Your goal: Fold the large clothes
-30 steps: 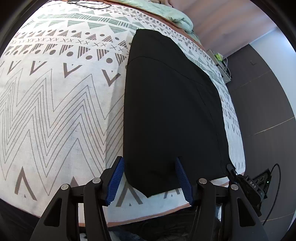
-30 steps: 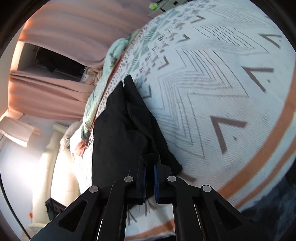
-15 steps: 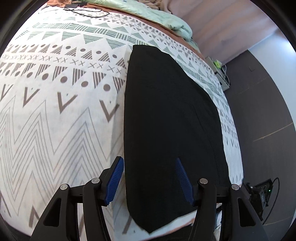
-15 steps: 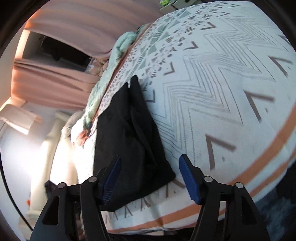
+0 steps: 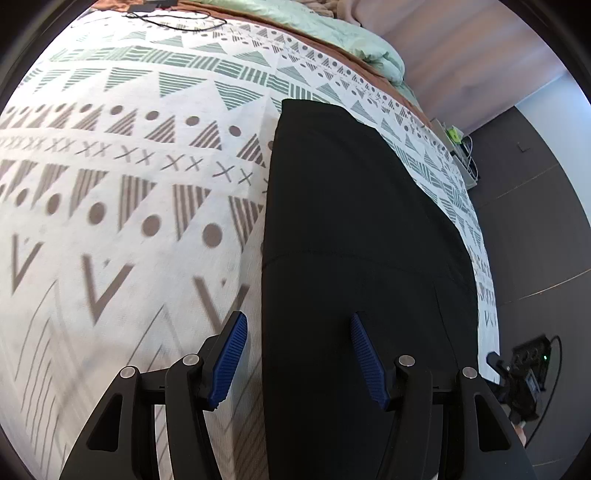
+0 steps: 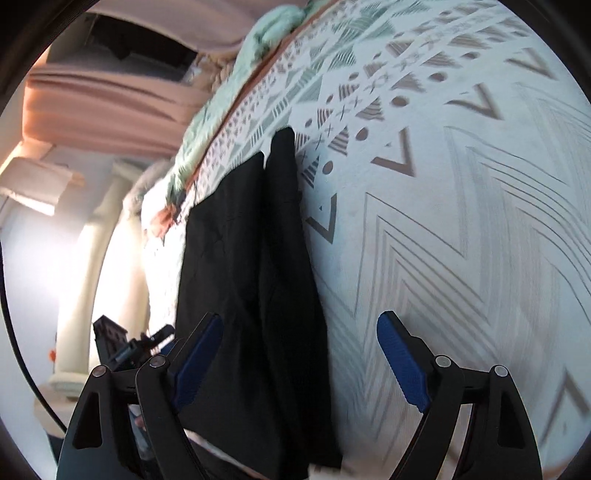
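A long black garment [image 5: 351, 240] lies folded lengthwise on the patterned bedspread [image 5: 110, 184]. My left gripper [image 5: 299, 354] hovers open over the garment's left edge, one blue finger [image 5: 229, 354] above the bedspread and the other over the cloth. In the right wrist view the same garment [image 6: 258, 277] runs away from me in two overlapping layers. My right gripper [image 6: 301, 360] is above its near end, jaws opening wide; the cloth lies beneath them and the pads do not press it.
A pale green duvet [image 5: 351, 40] and a thin cable [image 5: 177, 22] lie at the bed's far end. Dark floor [image 5: 535, 221] with a black device [image 5: 528, 365] borders the bed. Pink curtains [image 6: 92, 99] and a cream post [image 6: 85, 277] stand beyond it.
My right gripper let go of the garment's corner and opened wide. Both grippers moved forward along the garment toward the far end of the bed.
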Available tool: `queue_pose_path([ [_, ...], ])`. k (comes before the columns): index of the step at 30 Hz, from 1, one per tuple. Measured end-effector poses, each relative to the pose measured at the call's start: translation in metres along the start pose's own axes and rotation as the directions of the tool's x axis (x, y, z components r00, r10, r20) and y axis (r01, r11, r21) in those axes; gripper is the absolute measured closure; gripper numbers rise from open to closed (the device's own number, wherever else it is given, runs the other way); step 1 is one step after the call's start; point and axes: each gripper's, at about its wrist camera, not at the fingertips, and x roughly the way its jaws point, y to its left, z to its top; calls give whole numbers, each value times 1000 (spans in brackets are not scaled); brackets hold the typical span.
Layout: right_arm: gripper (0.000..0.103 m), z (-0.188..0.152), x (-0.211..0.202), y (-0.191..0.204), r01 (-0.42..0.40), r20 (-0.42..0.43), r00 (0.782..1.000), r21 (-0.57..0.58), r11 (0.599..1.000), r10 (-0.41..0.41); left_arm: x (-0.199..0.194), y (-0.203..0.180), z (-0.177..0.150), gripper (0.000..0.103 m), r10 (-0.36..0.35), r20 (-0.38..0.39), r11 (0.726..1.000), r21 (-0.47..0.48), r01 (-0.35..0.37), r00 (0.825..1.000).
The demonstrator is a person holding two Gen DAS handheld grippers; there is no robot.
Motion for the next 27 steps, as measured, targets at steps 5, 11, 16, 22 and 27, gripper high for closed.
queue_pose_path([
  [5,17,37,36,2,-59,-54,997,-7,998,59,15,-2,19,43,-7,5,1000,9,7,1000],
  [11,28,75,76,11,-121,-131,984,-14,993,118,28,-4,42,44,12,20,1000,12,-12,1000],
  [16,36,89,111,23,-156,-199,969,-30,987,147,40,-4,61,44,21,28,1000,3,-21,999],
  [22,37,100,135,39,-146,-243,962,-59,988,127,58,-1,81,46,30,30,999,-20,-30,999],
  [27,71,107,149,43,-121,-271,957,-55,991,101,56,-7,89,65,50,17,998,-36,-49,999],
])
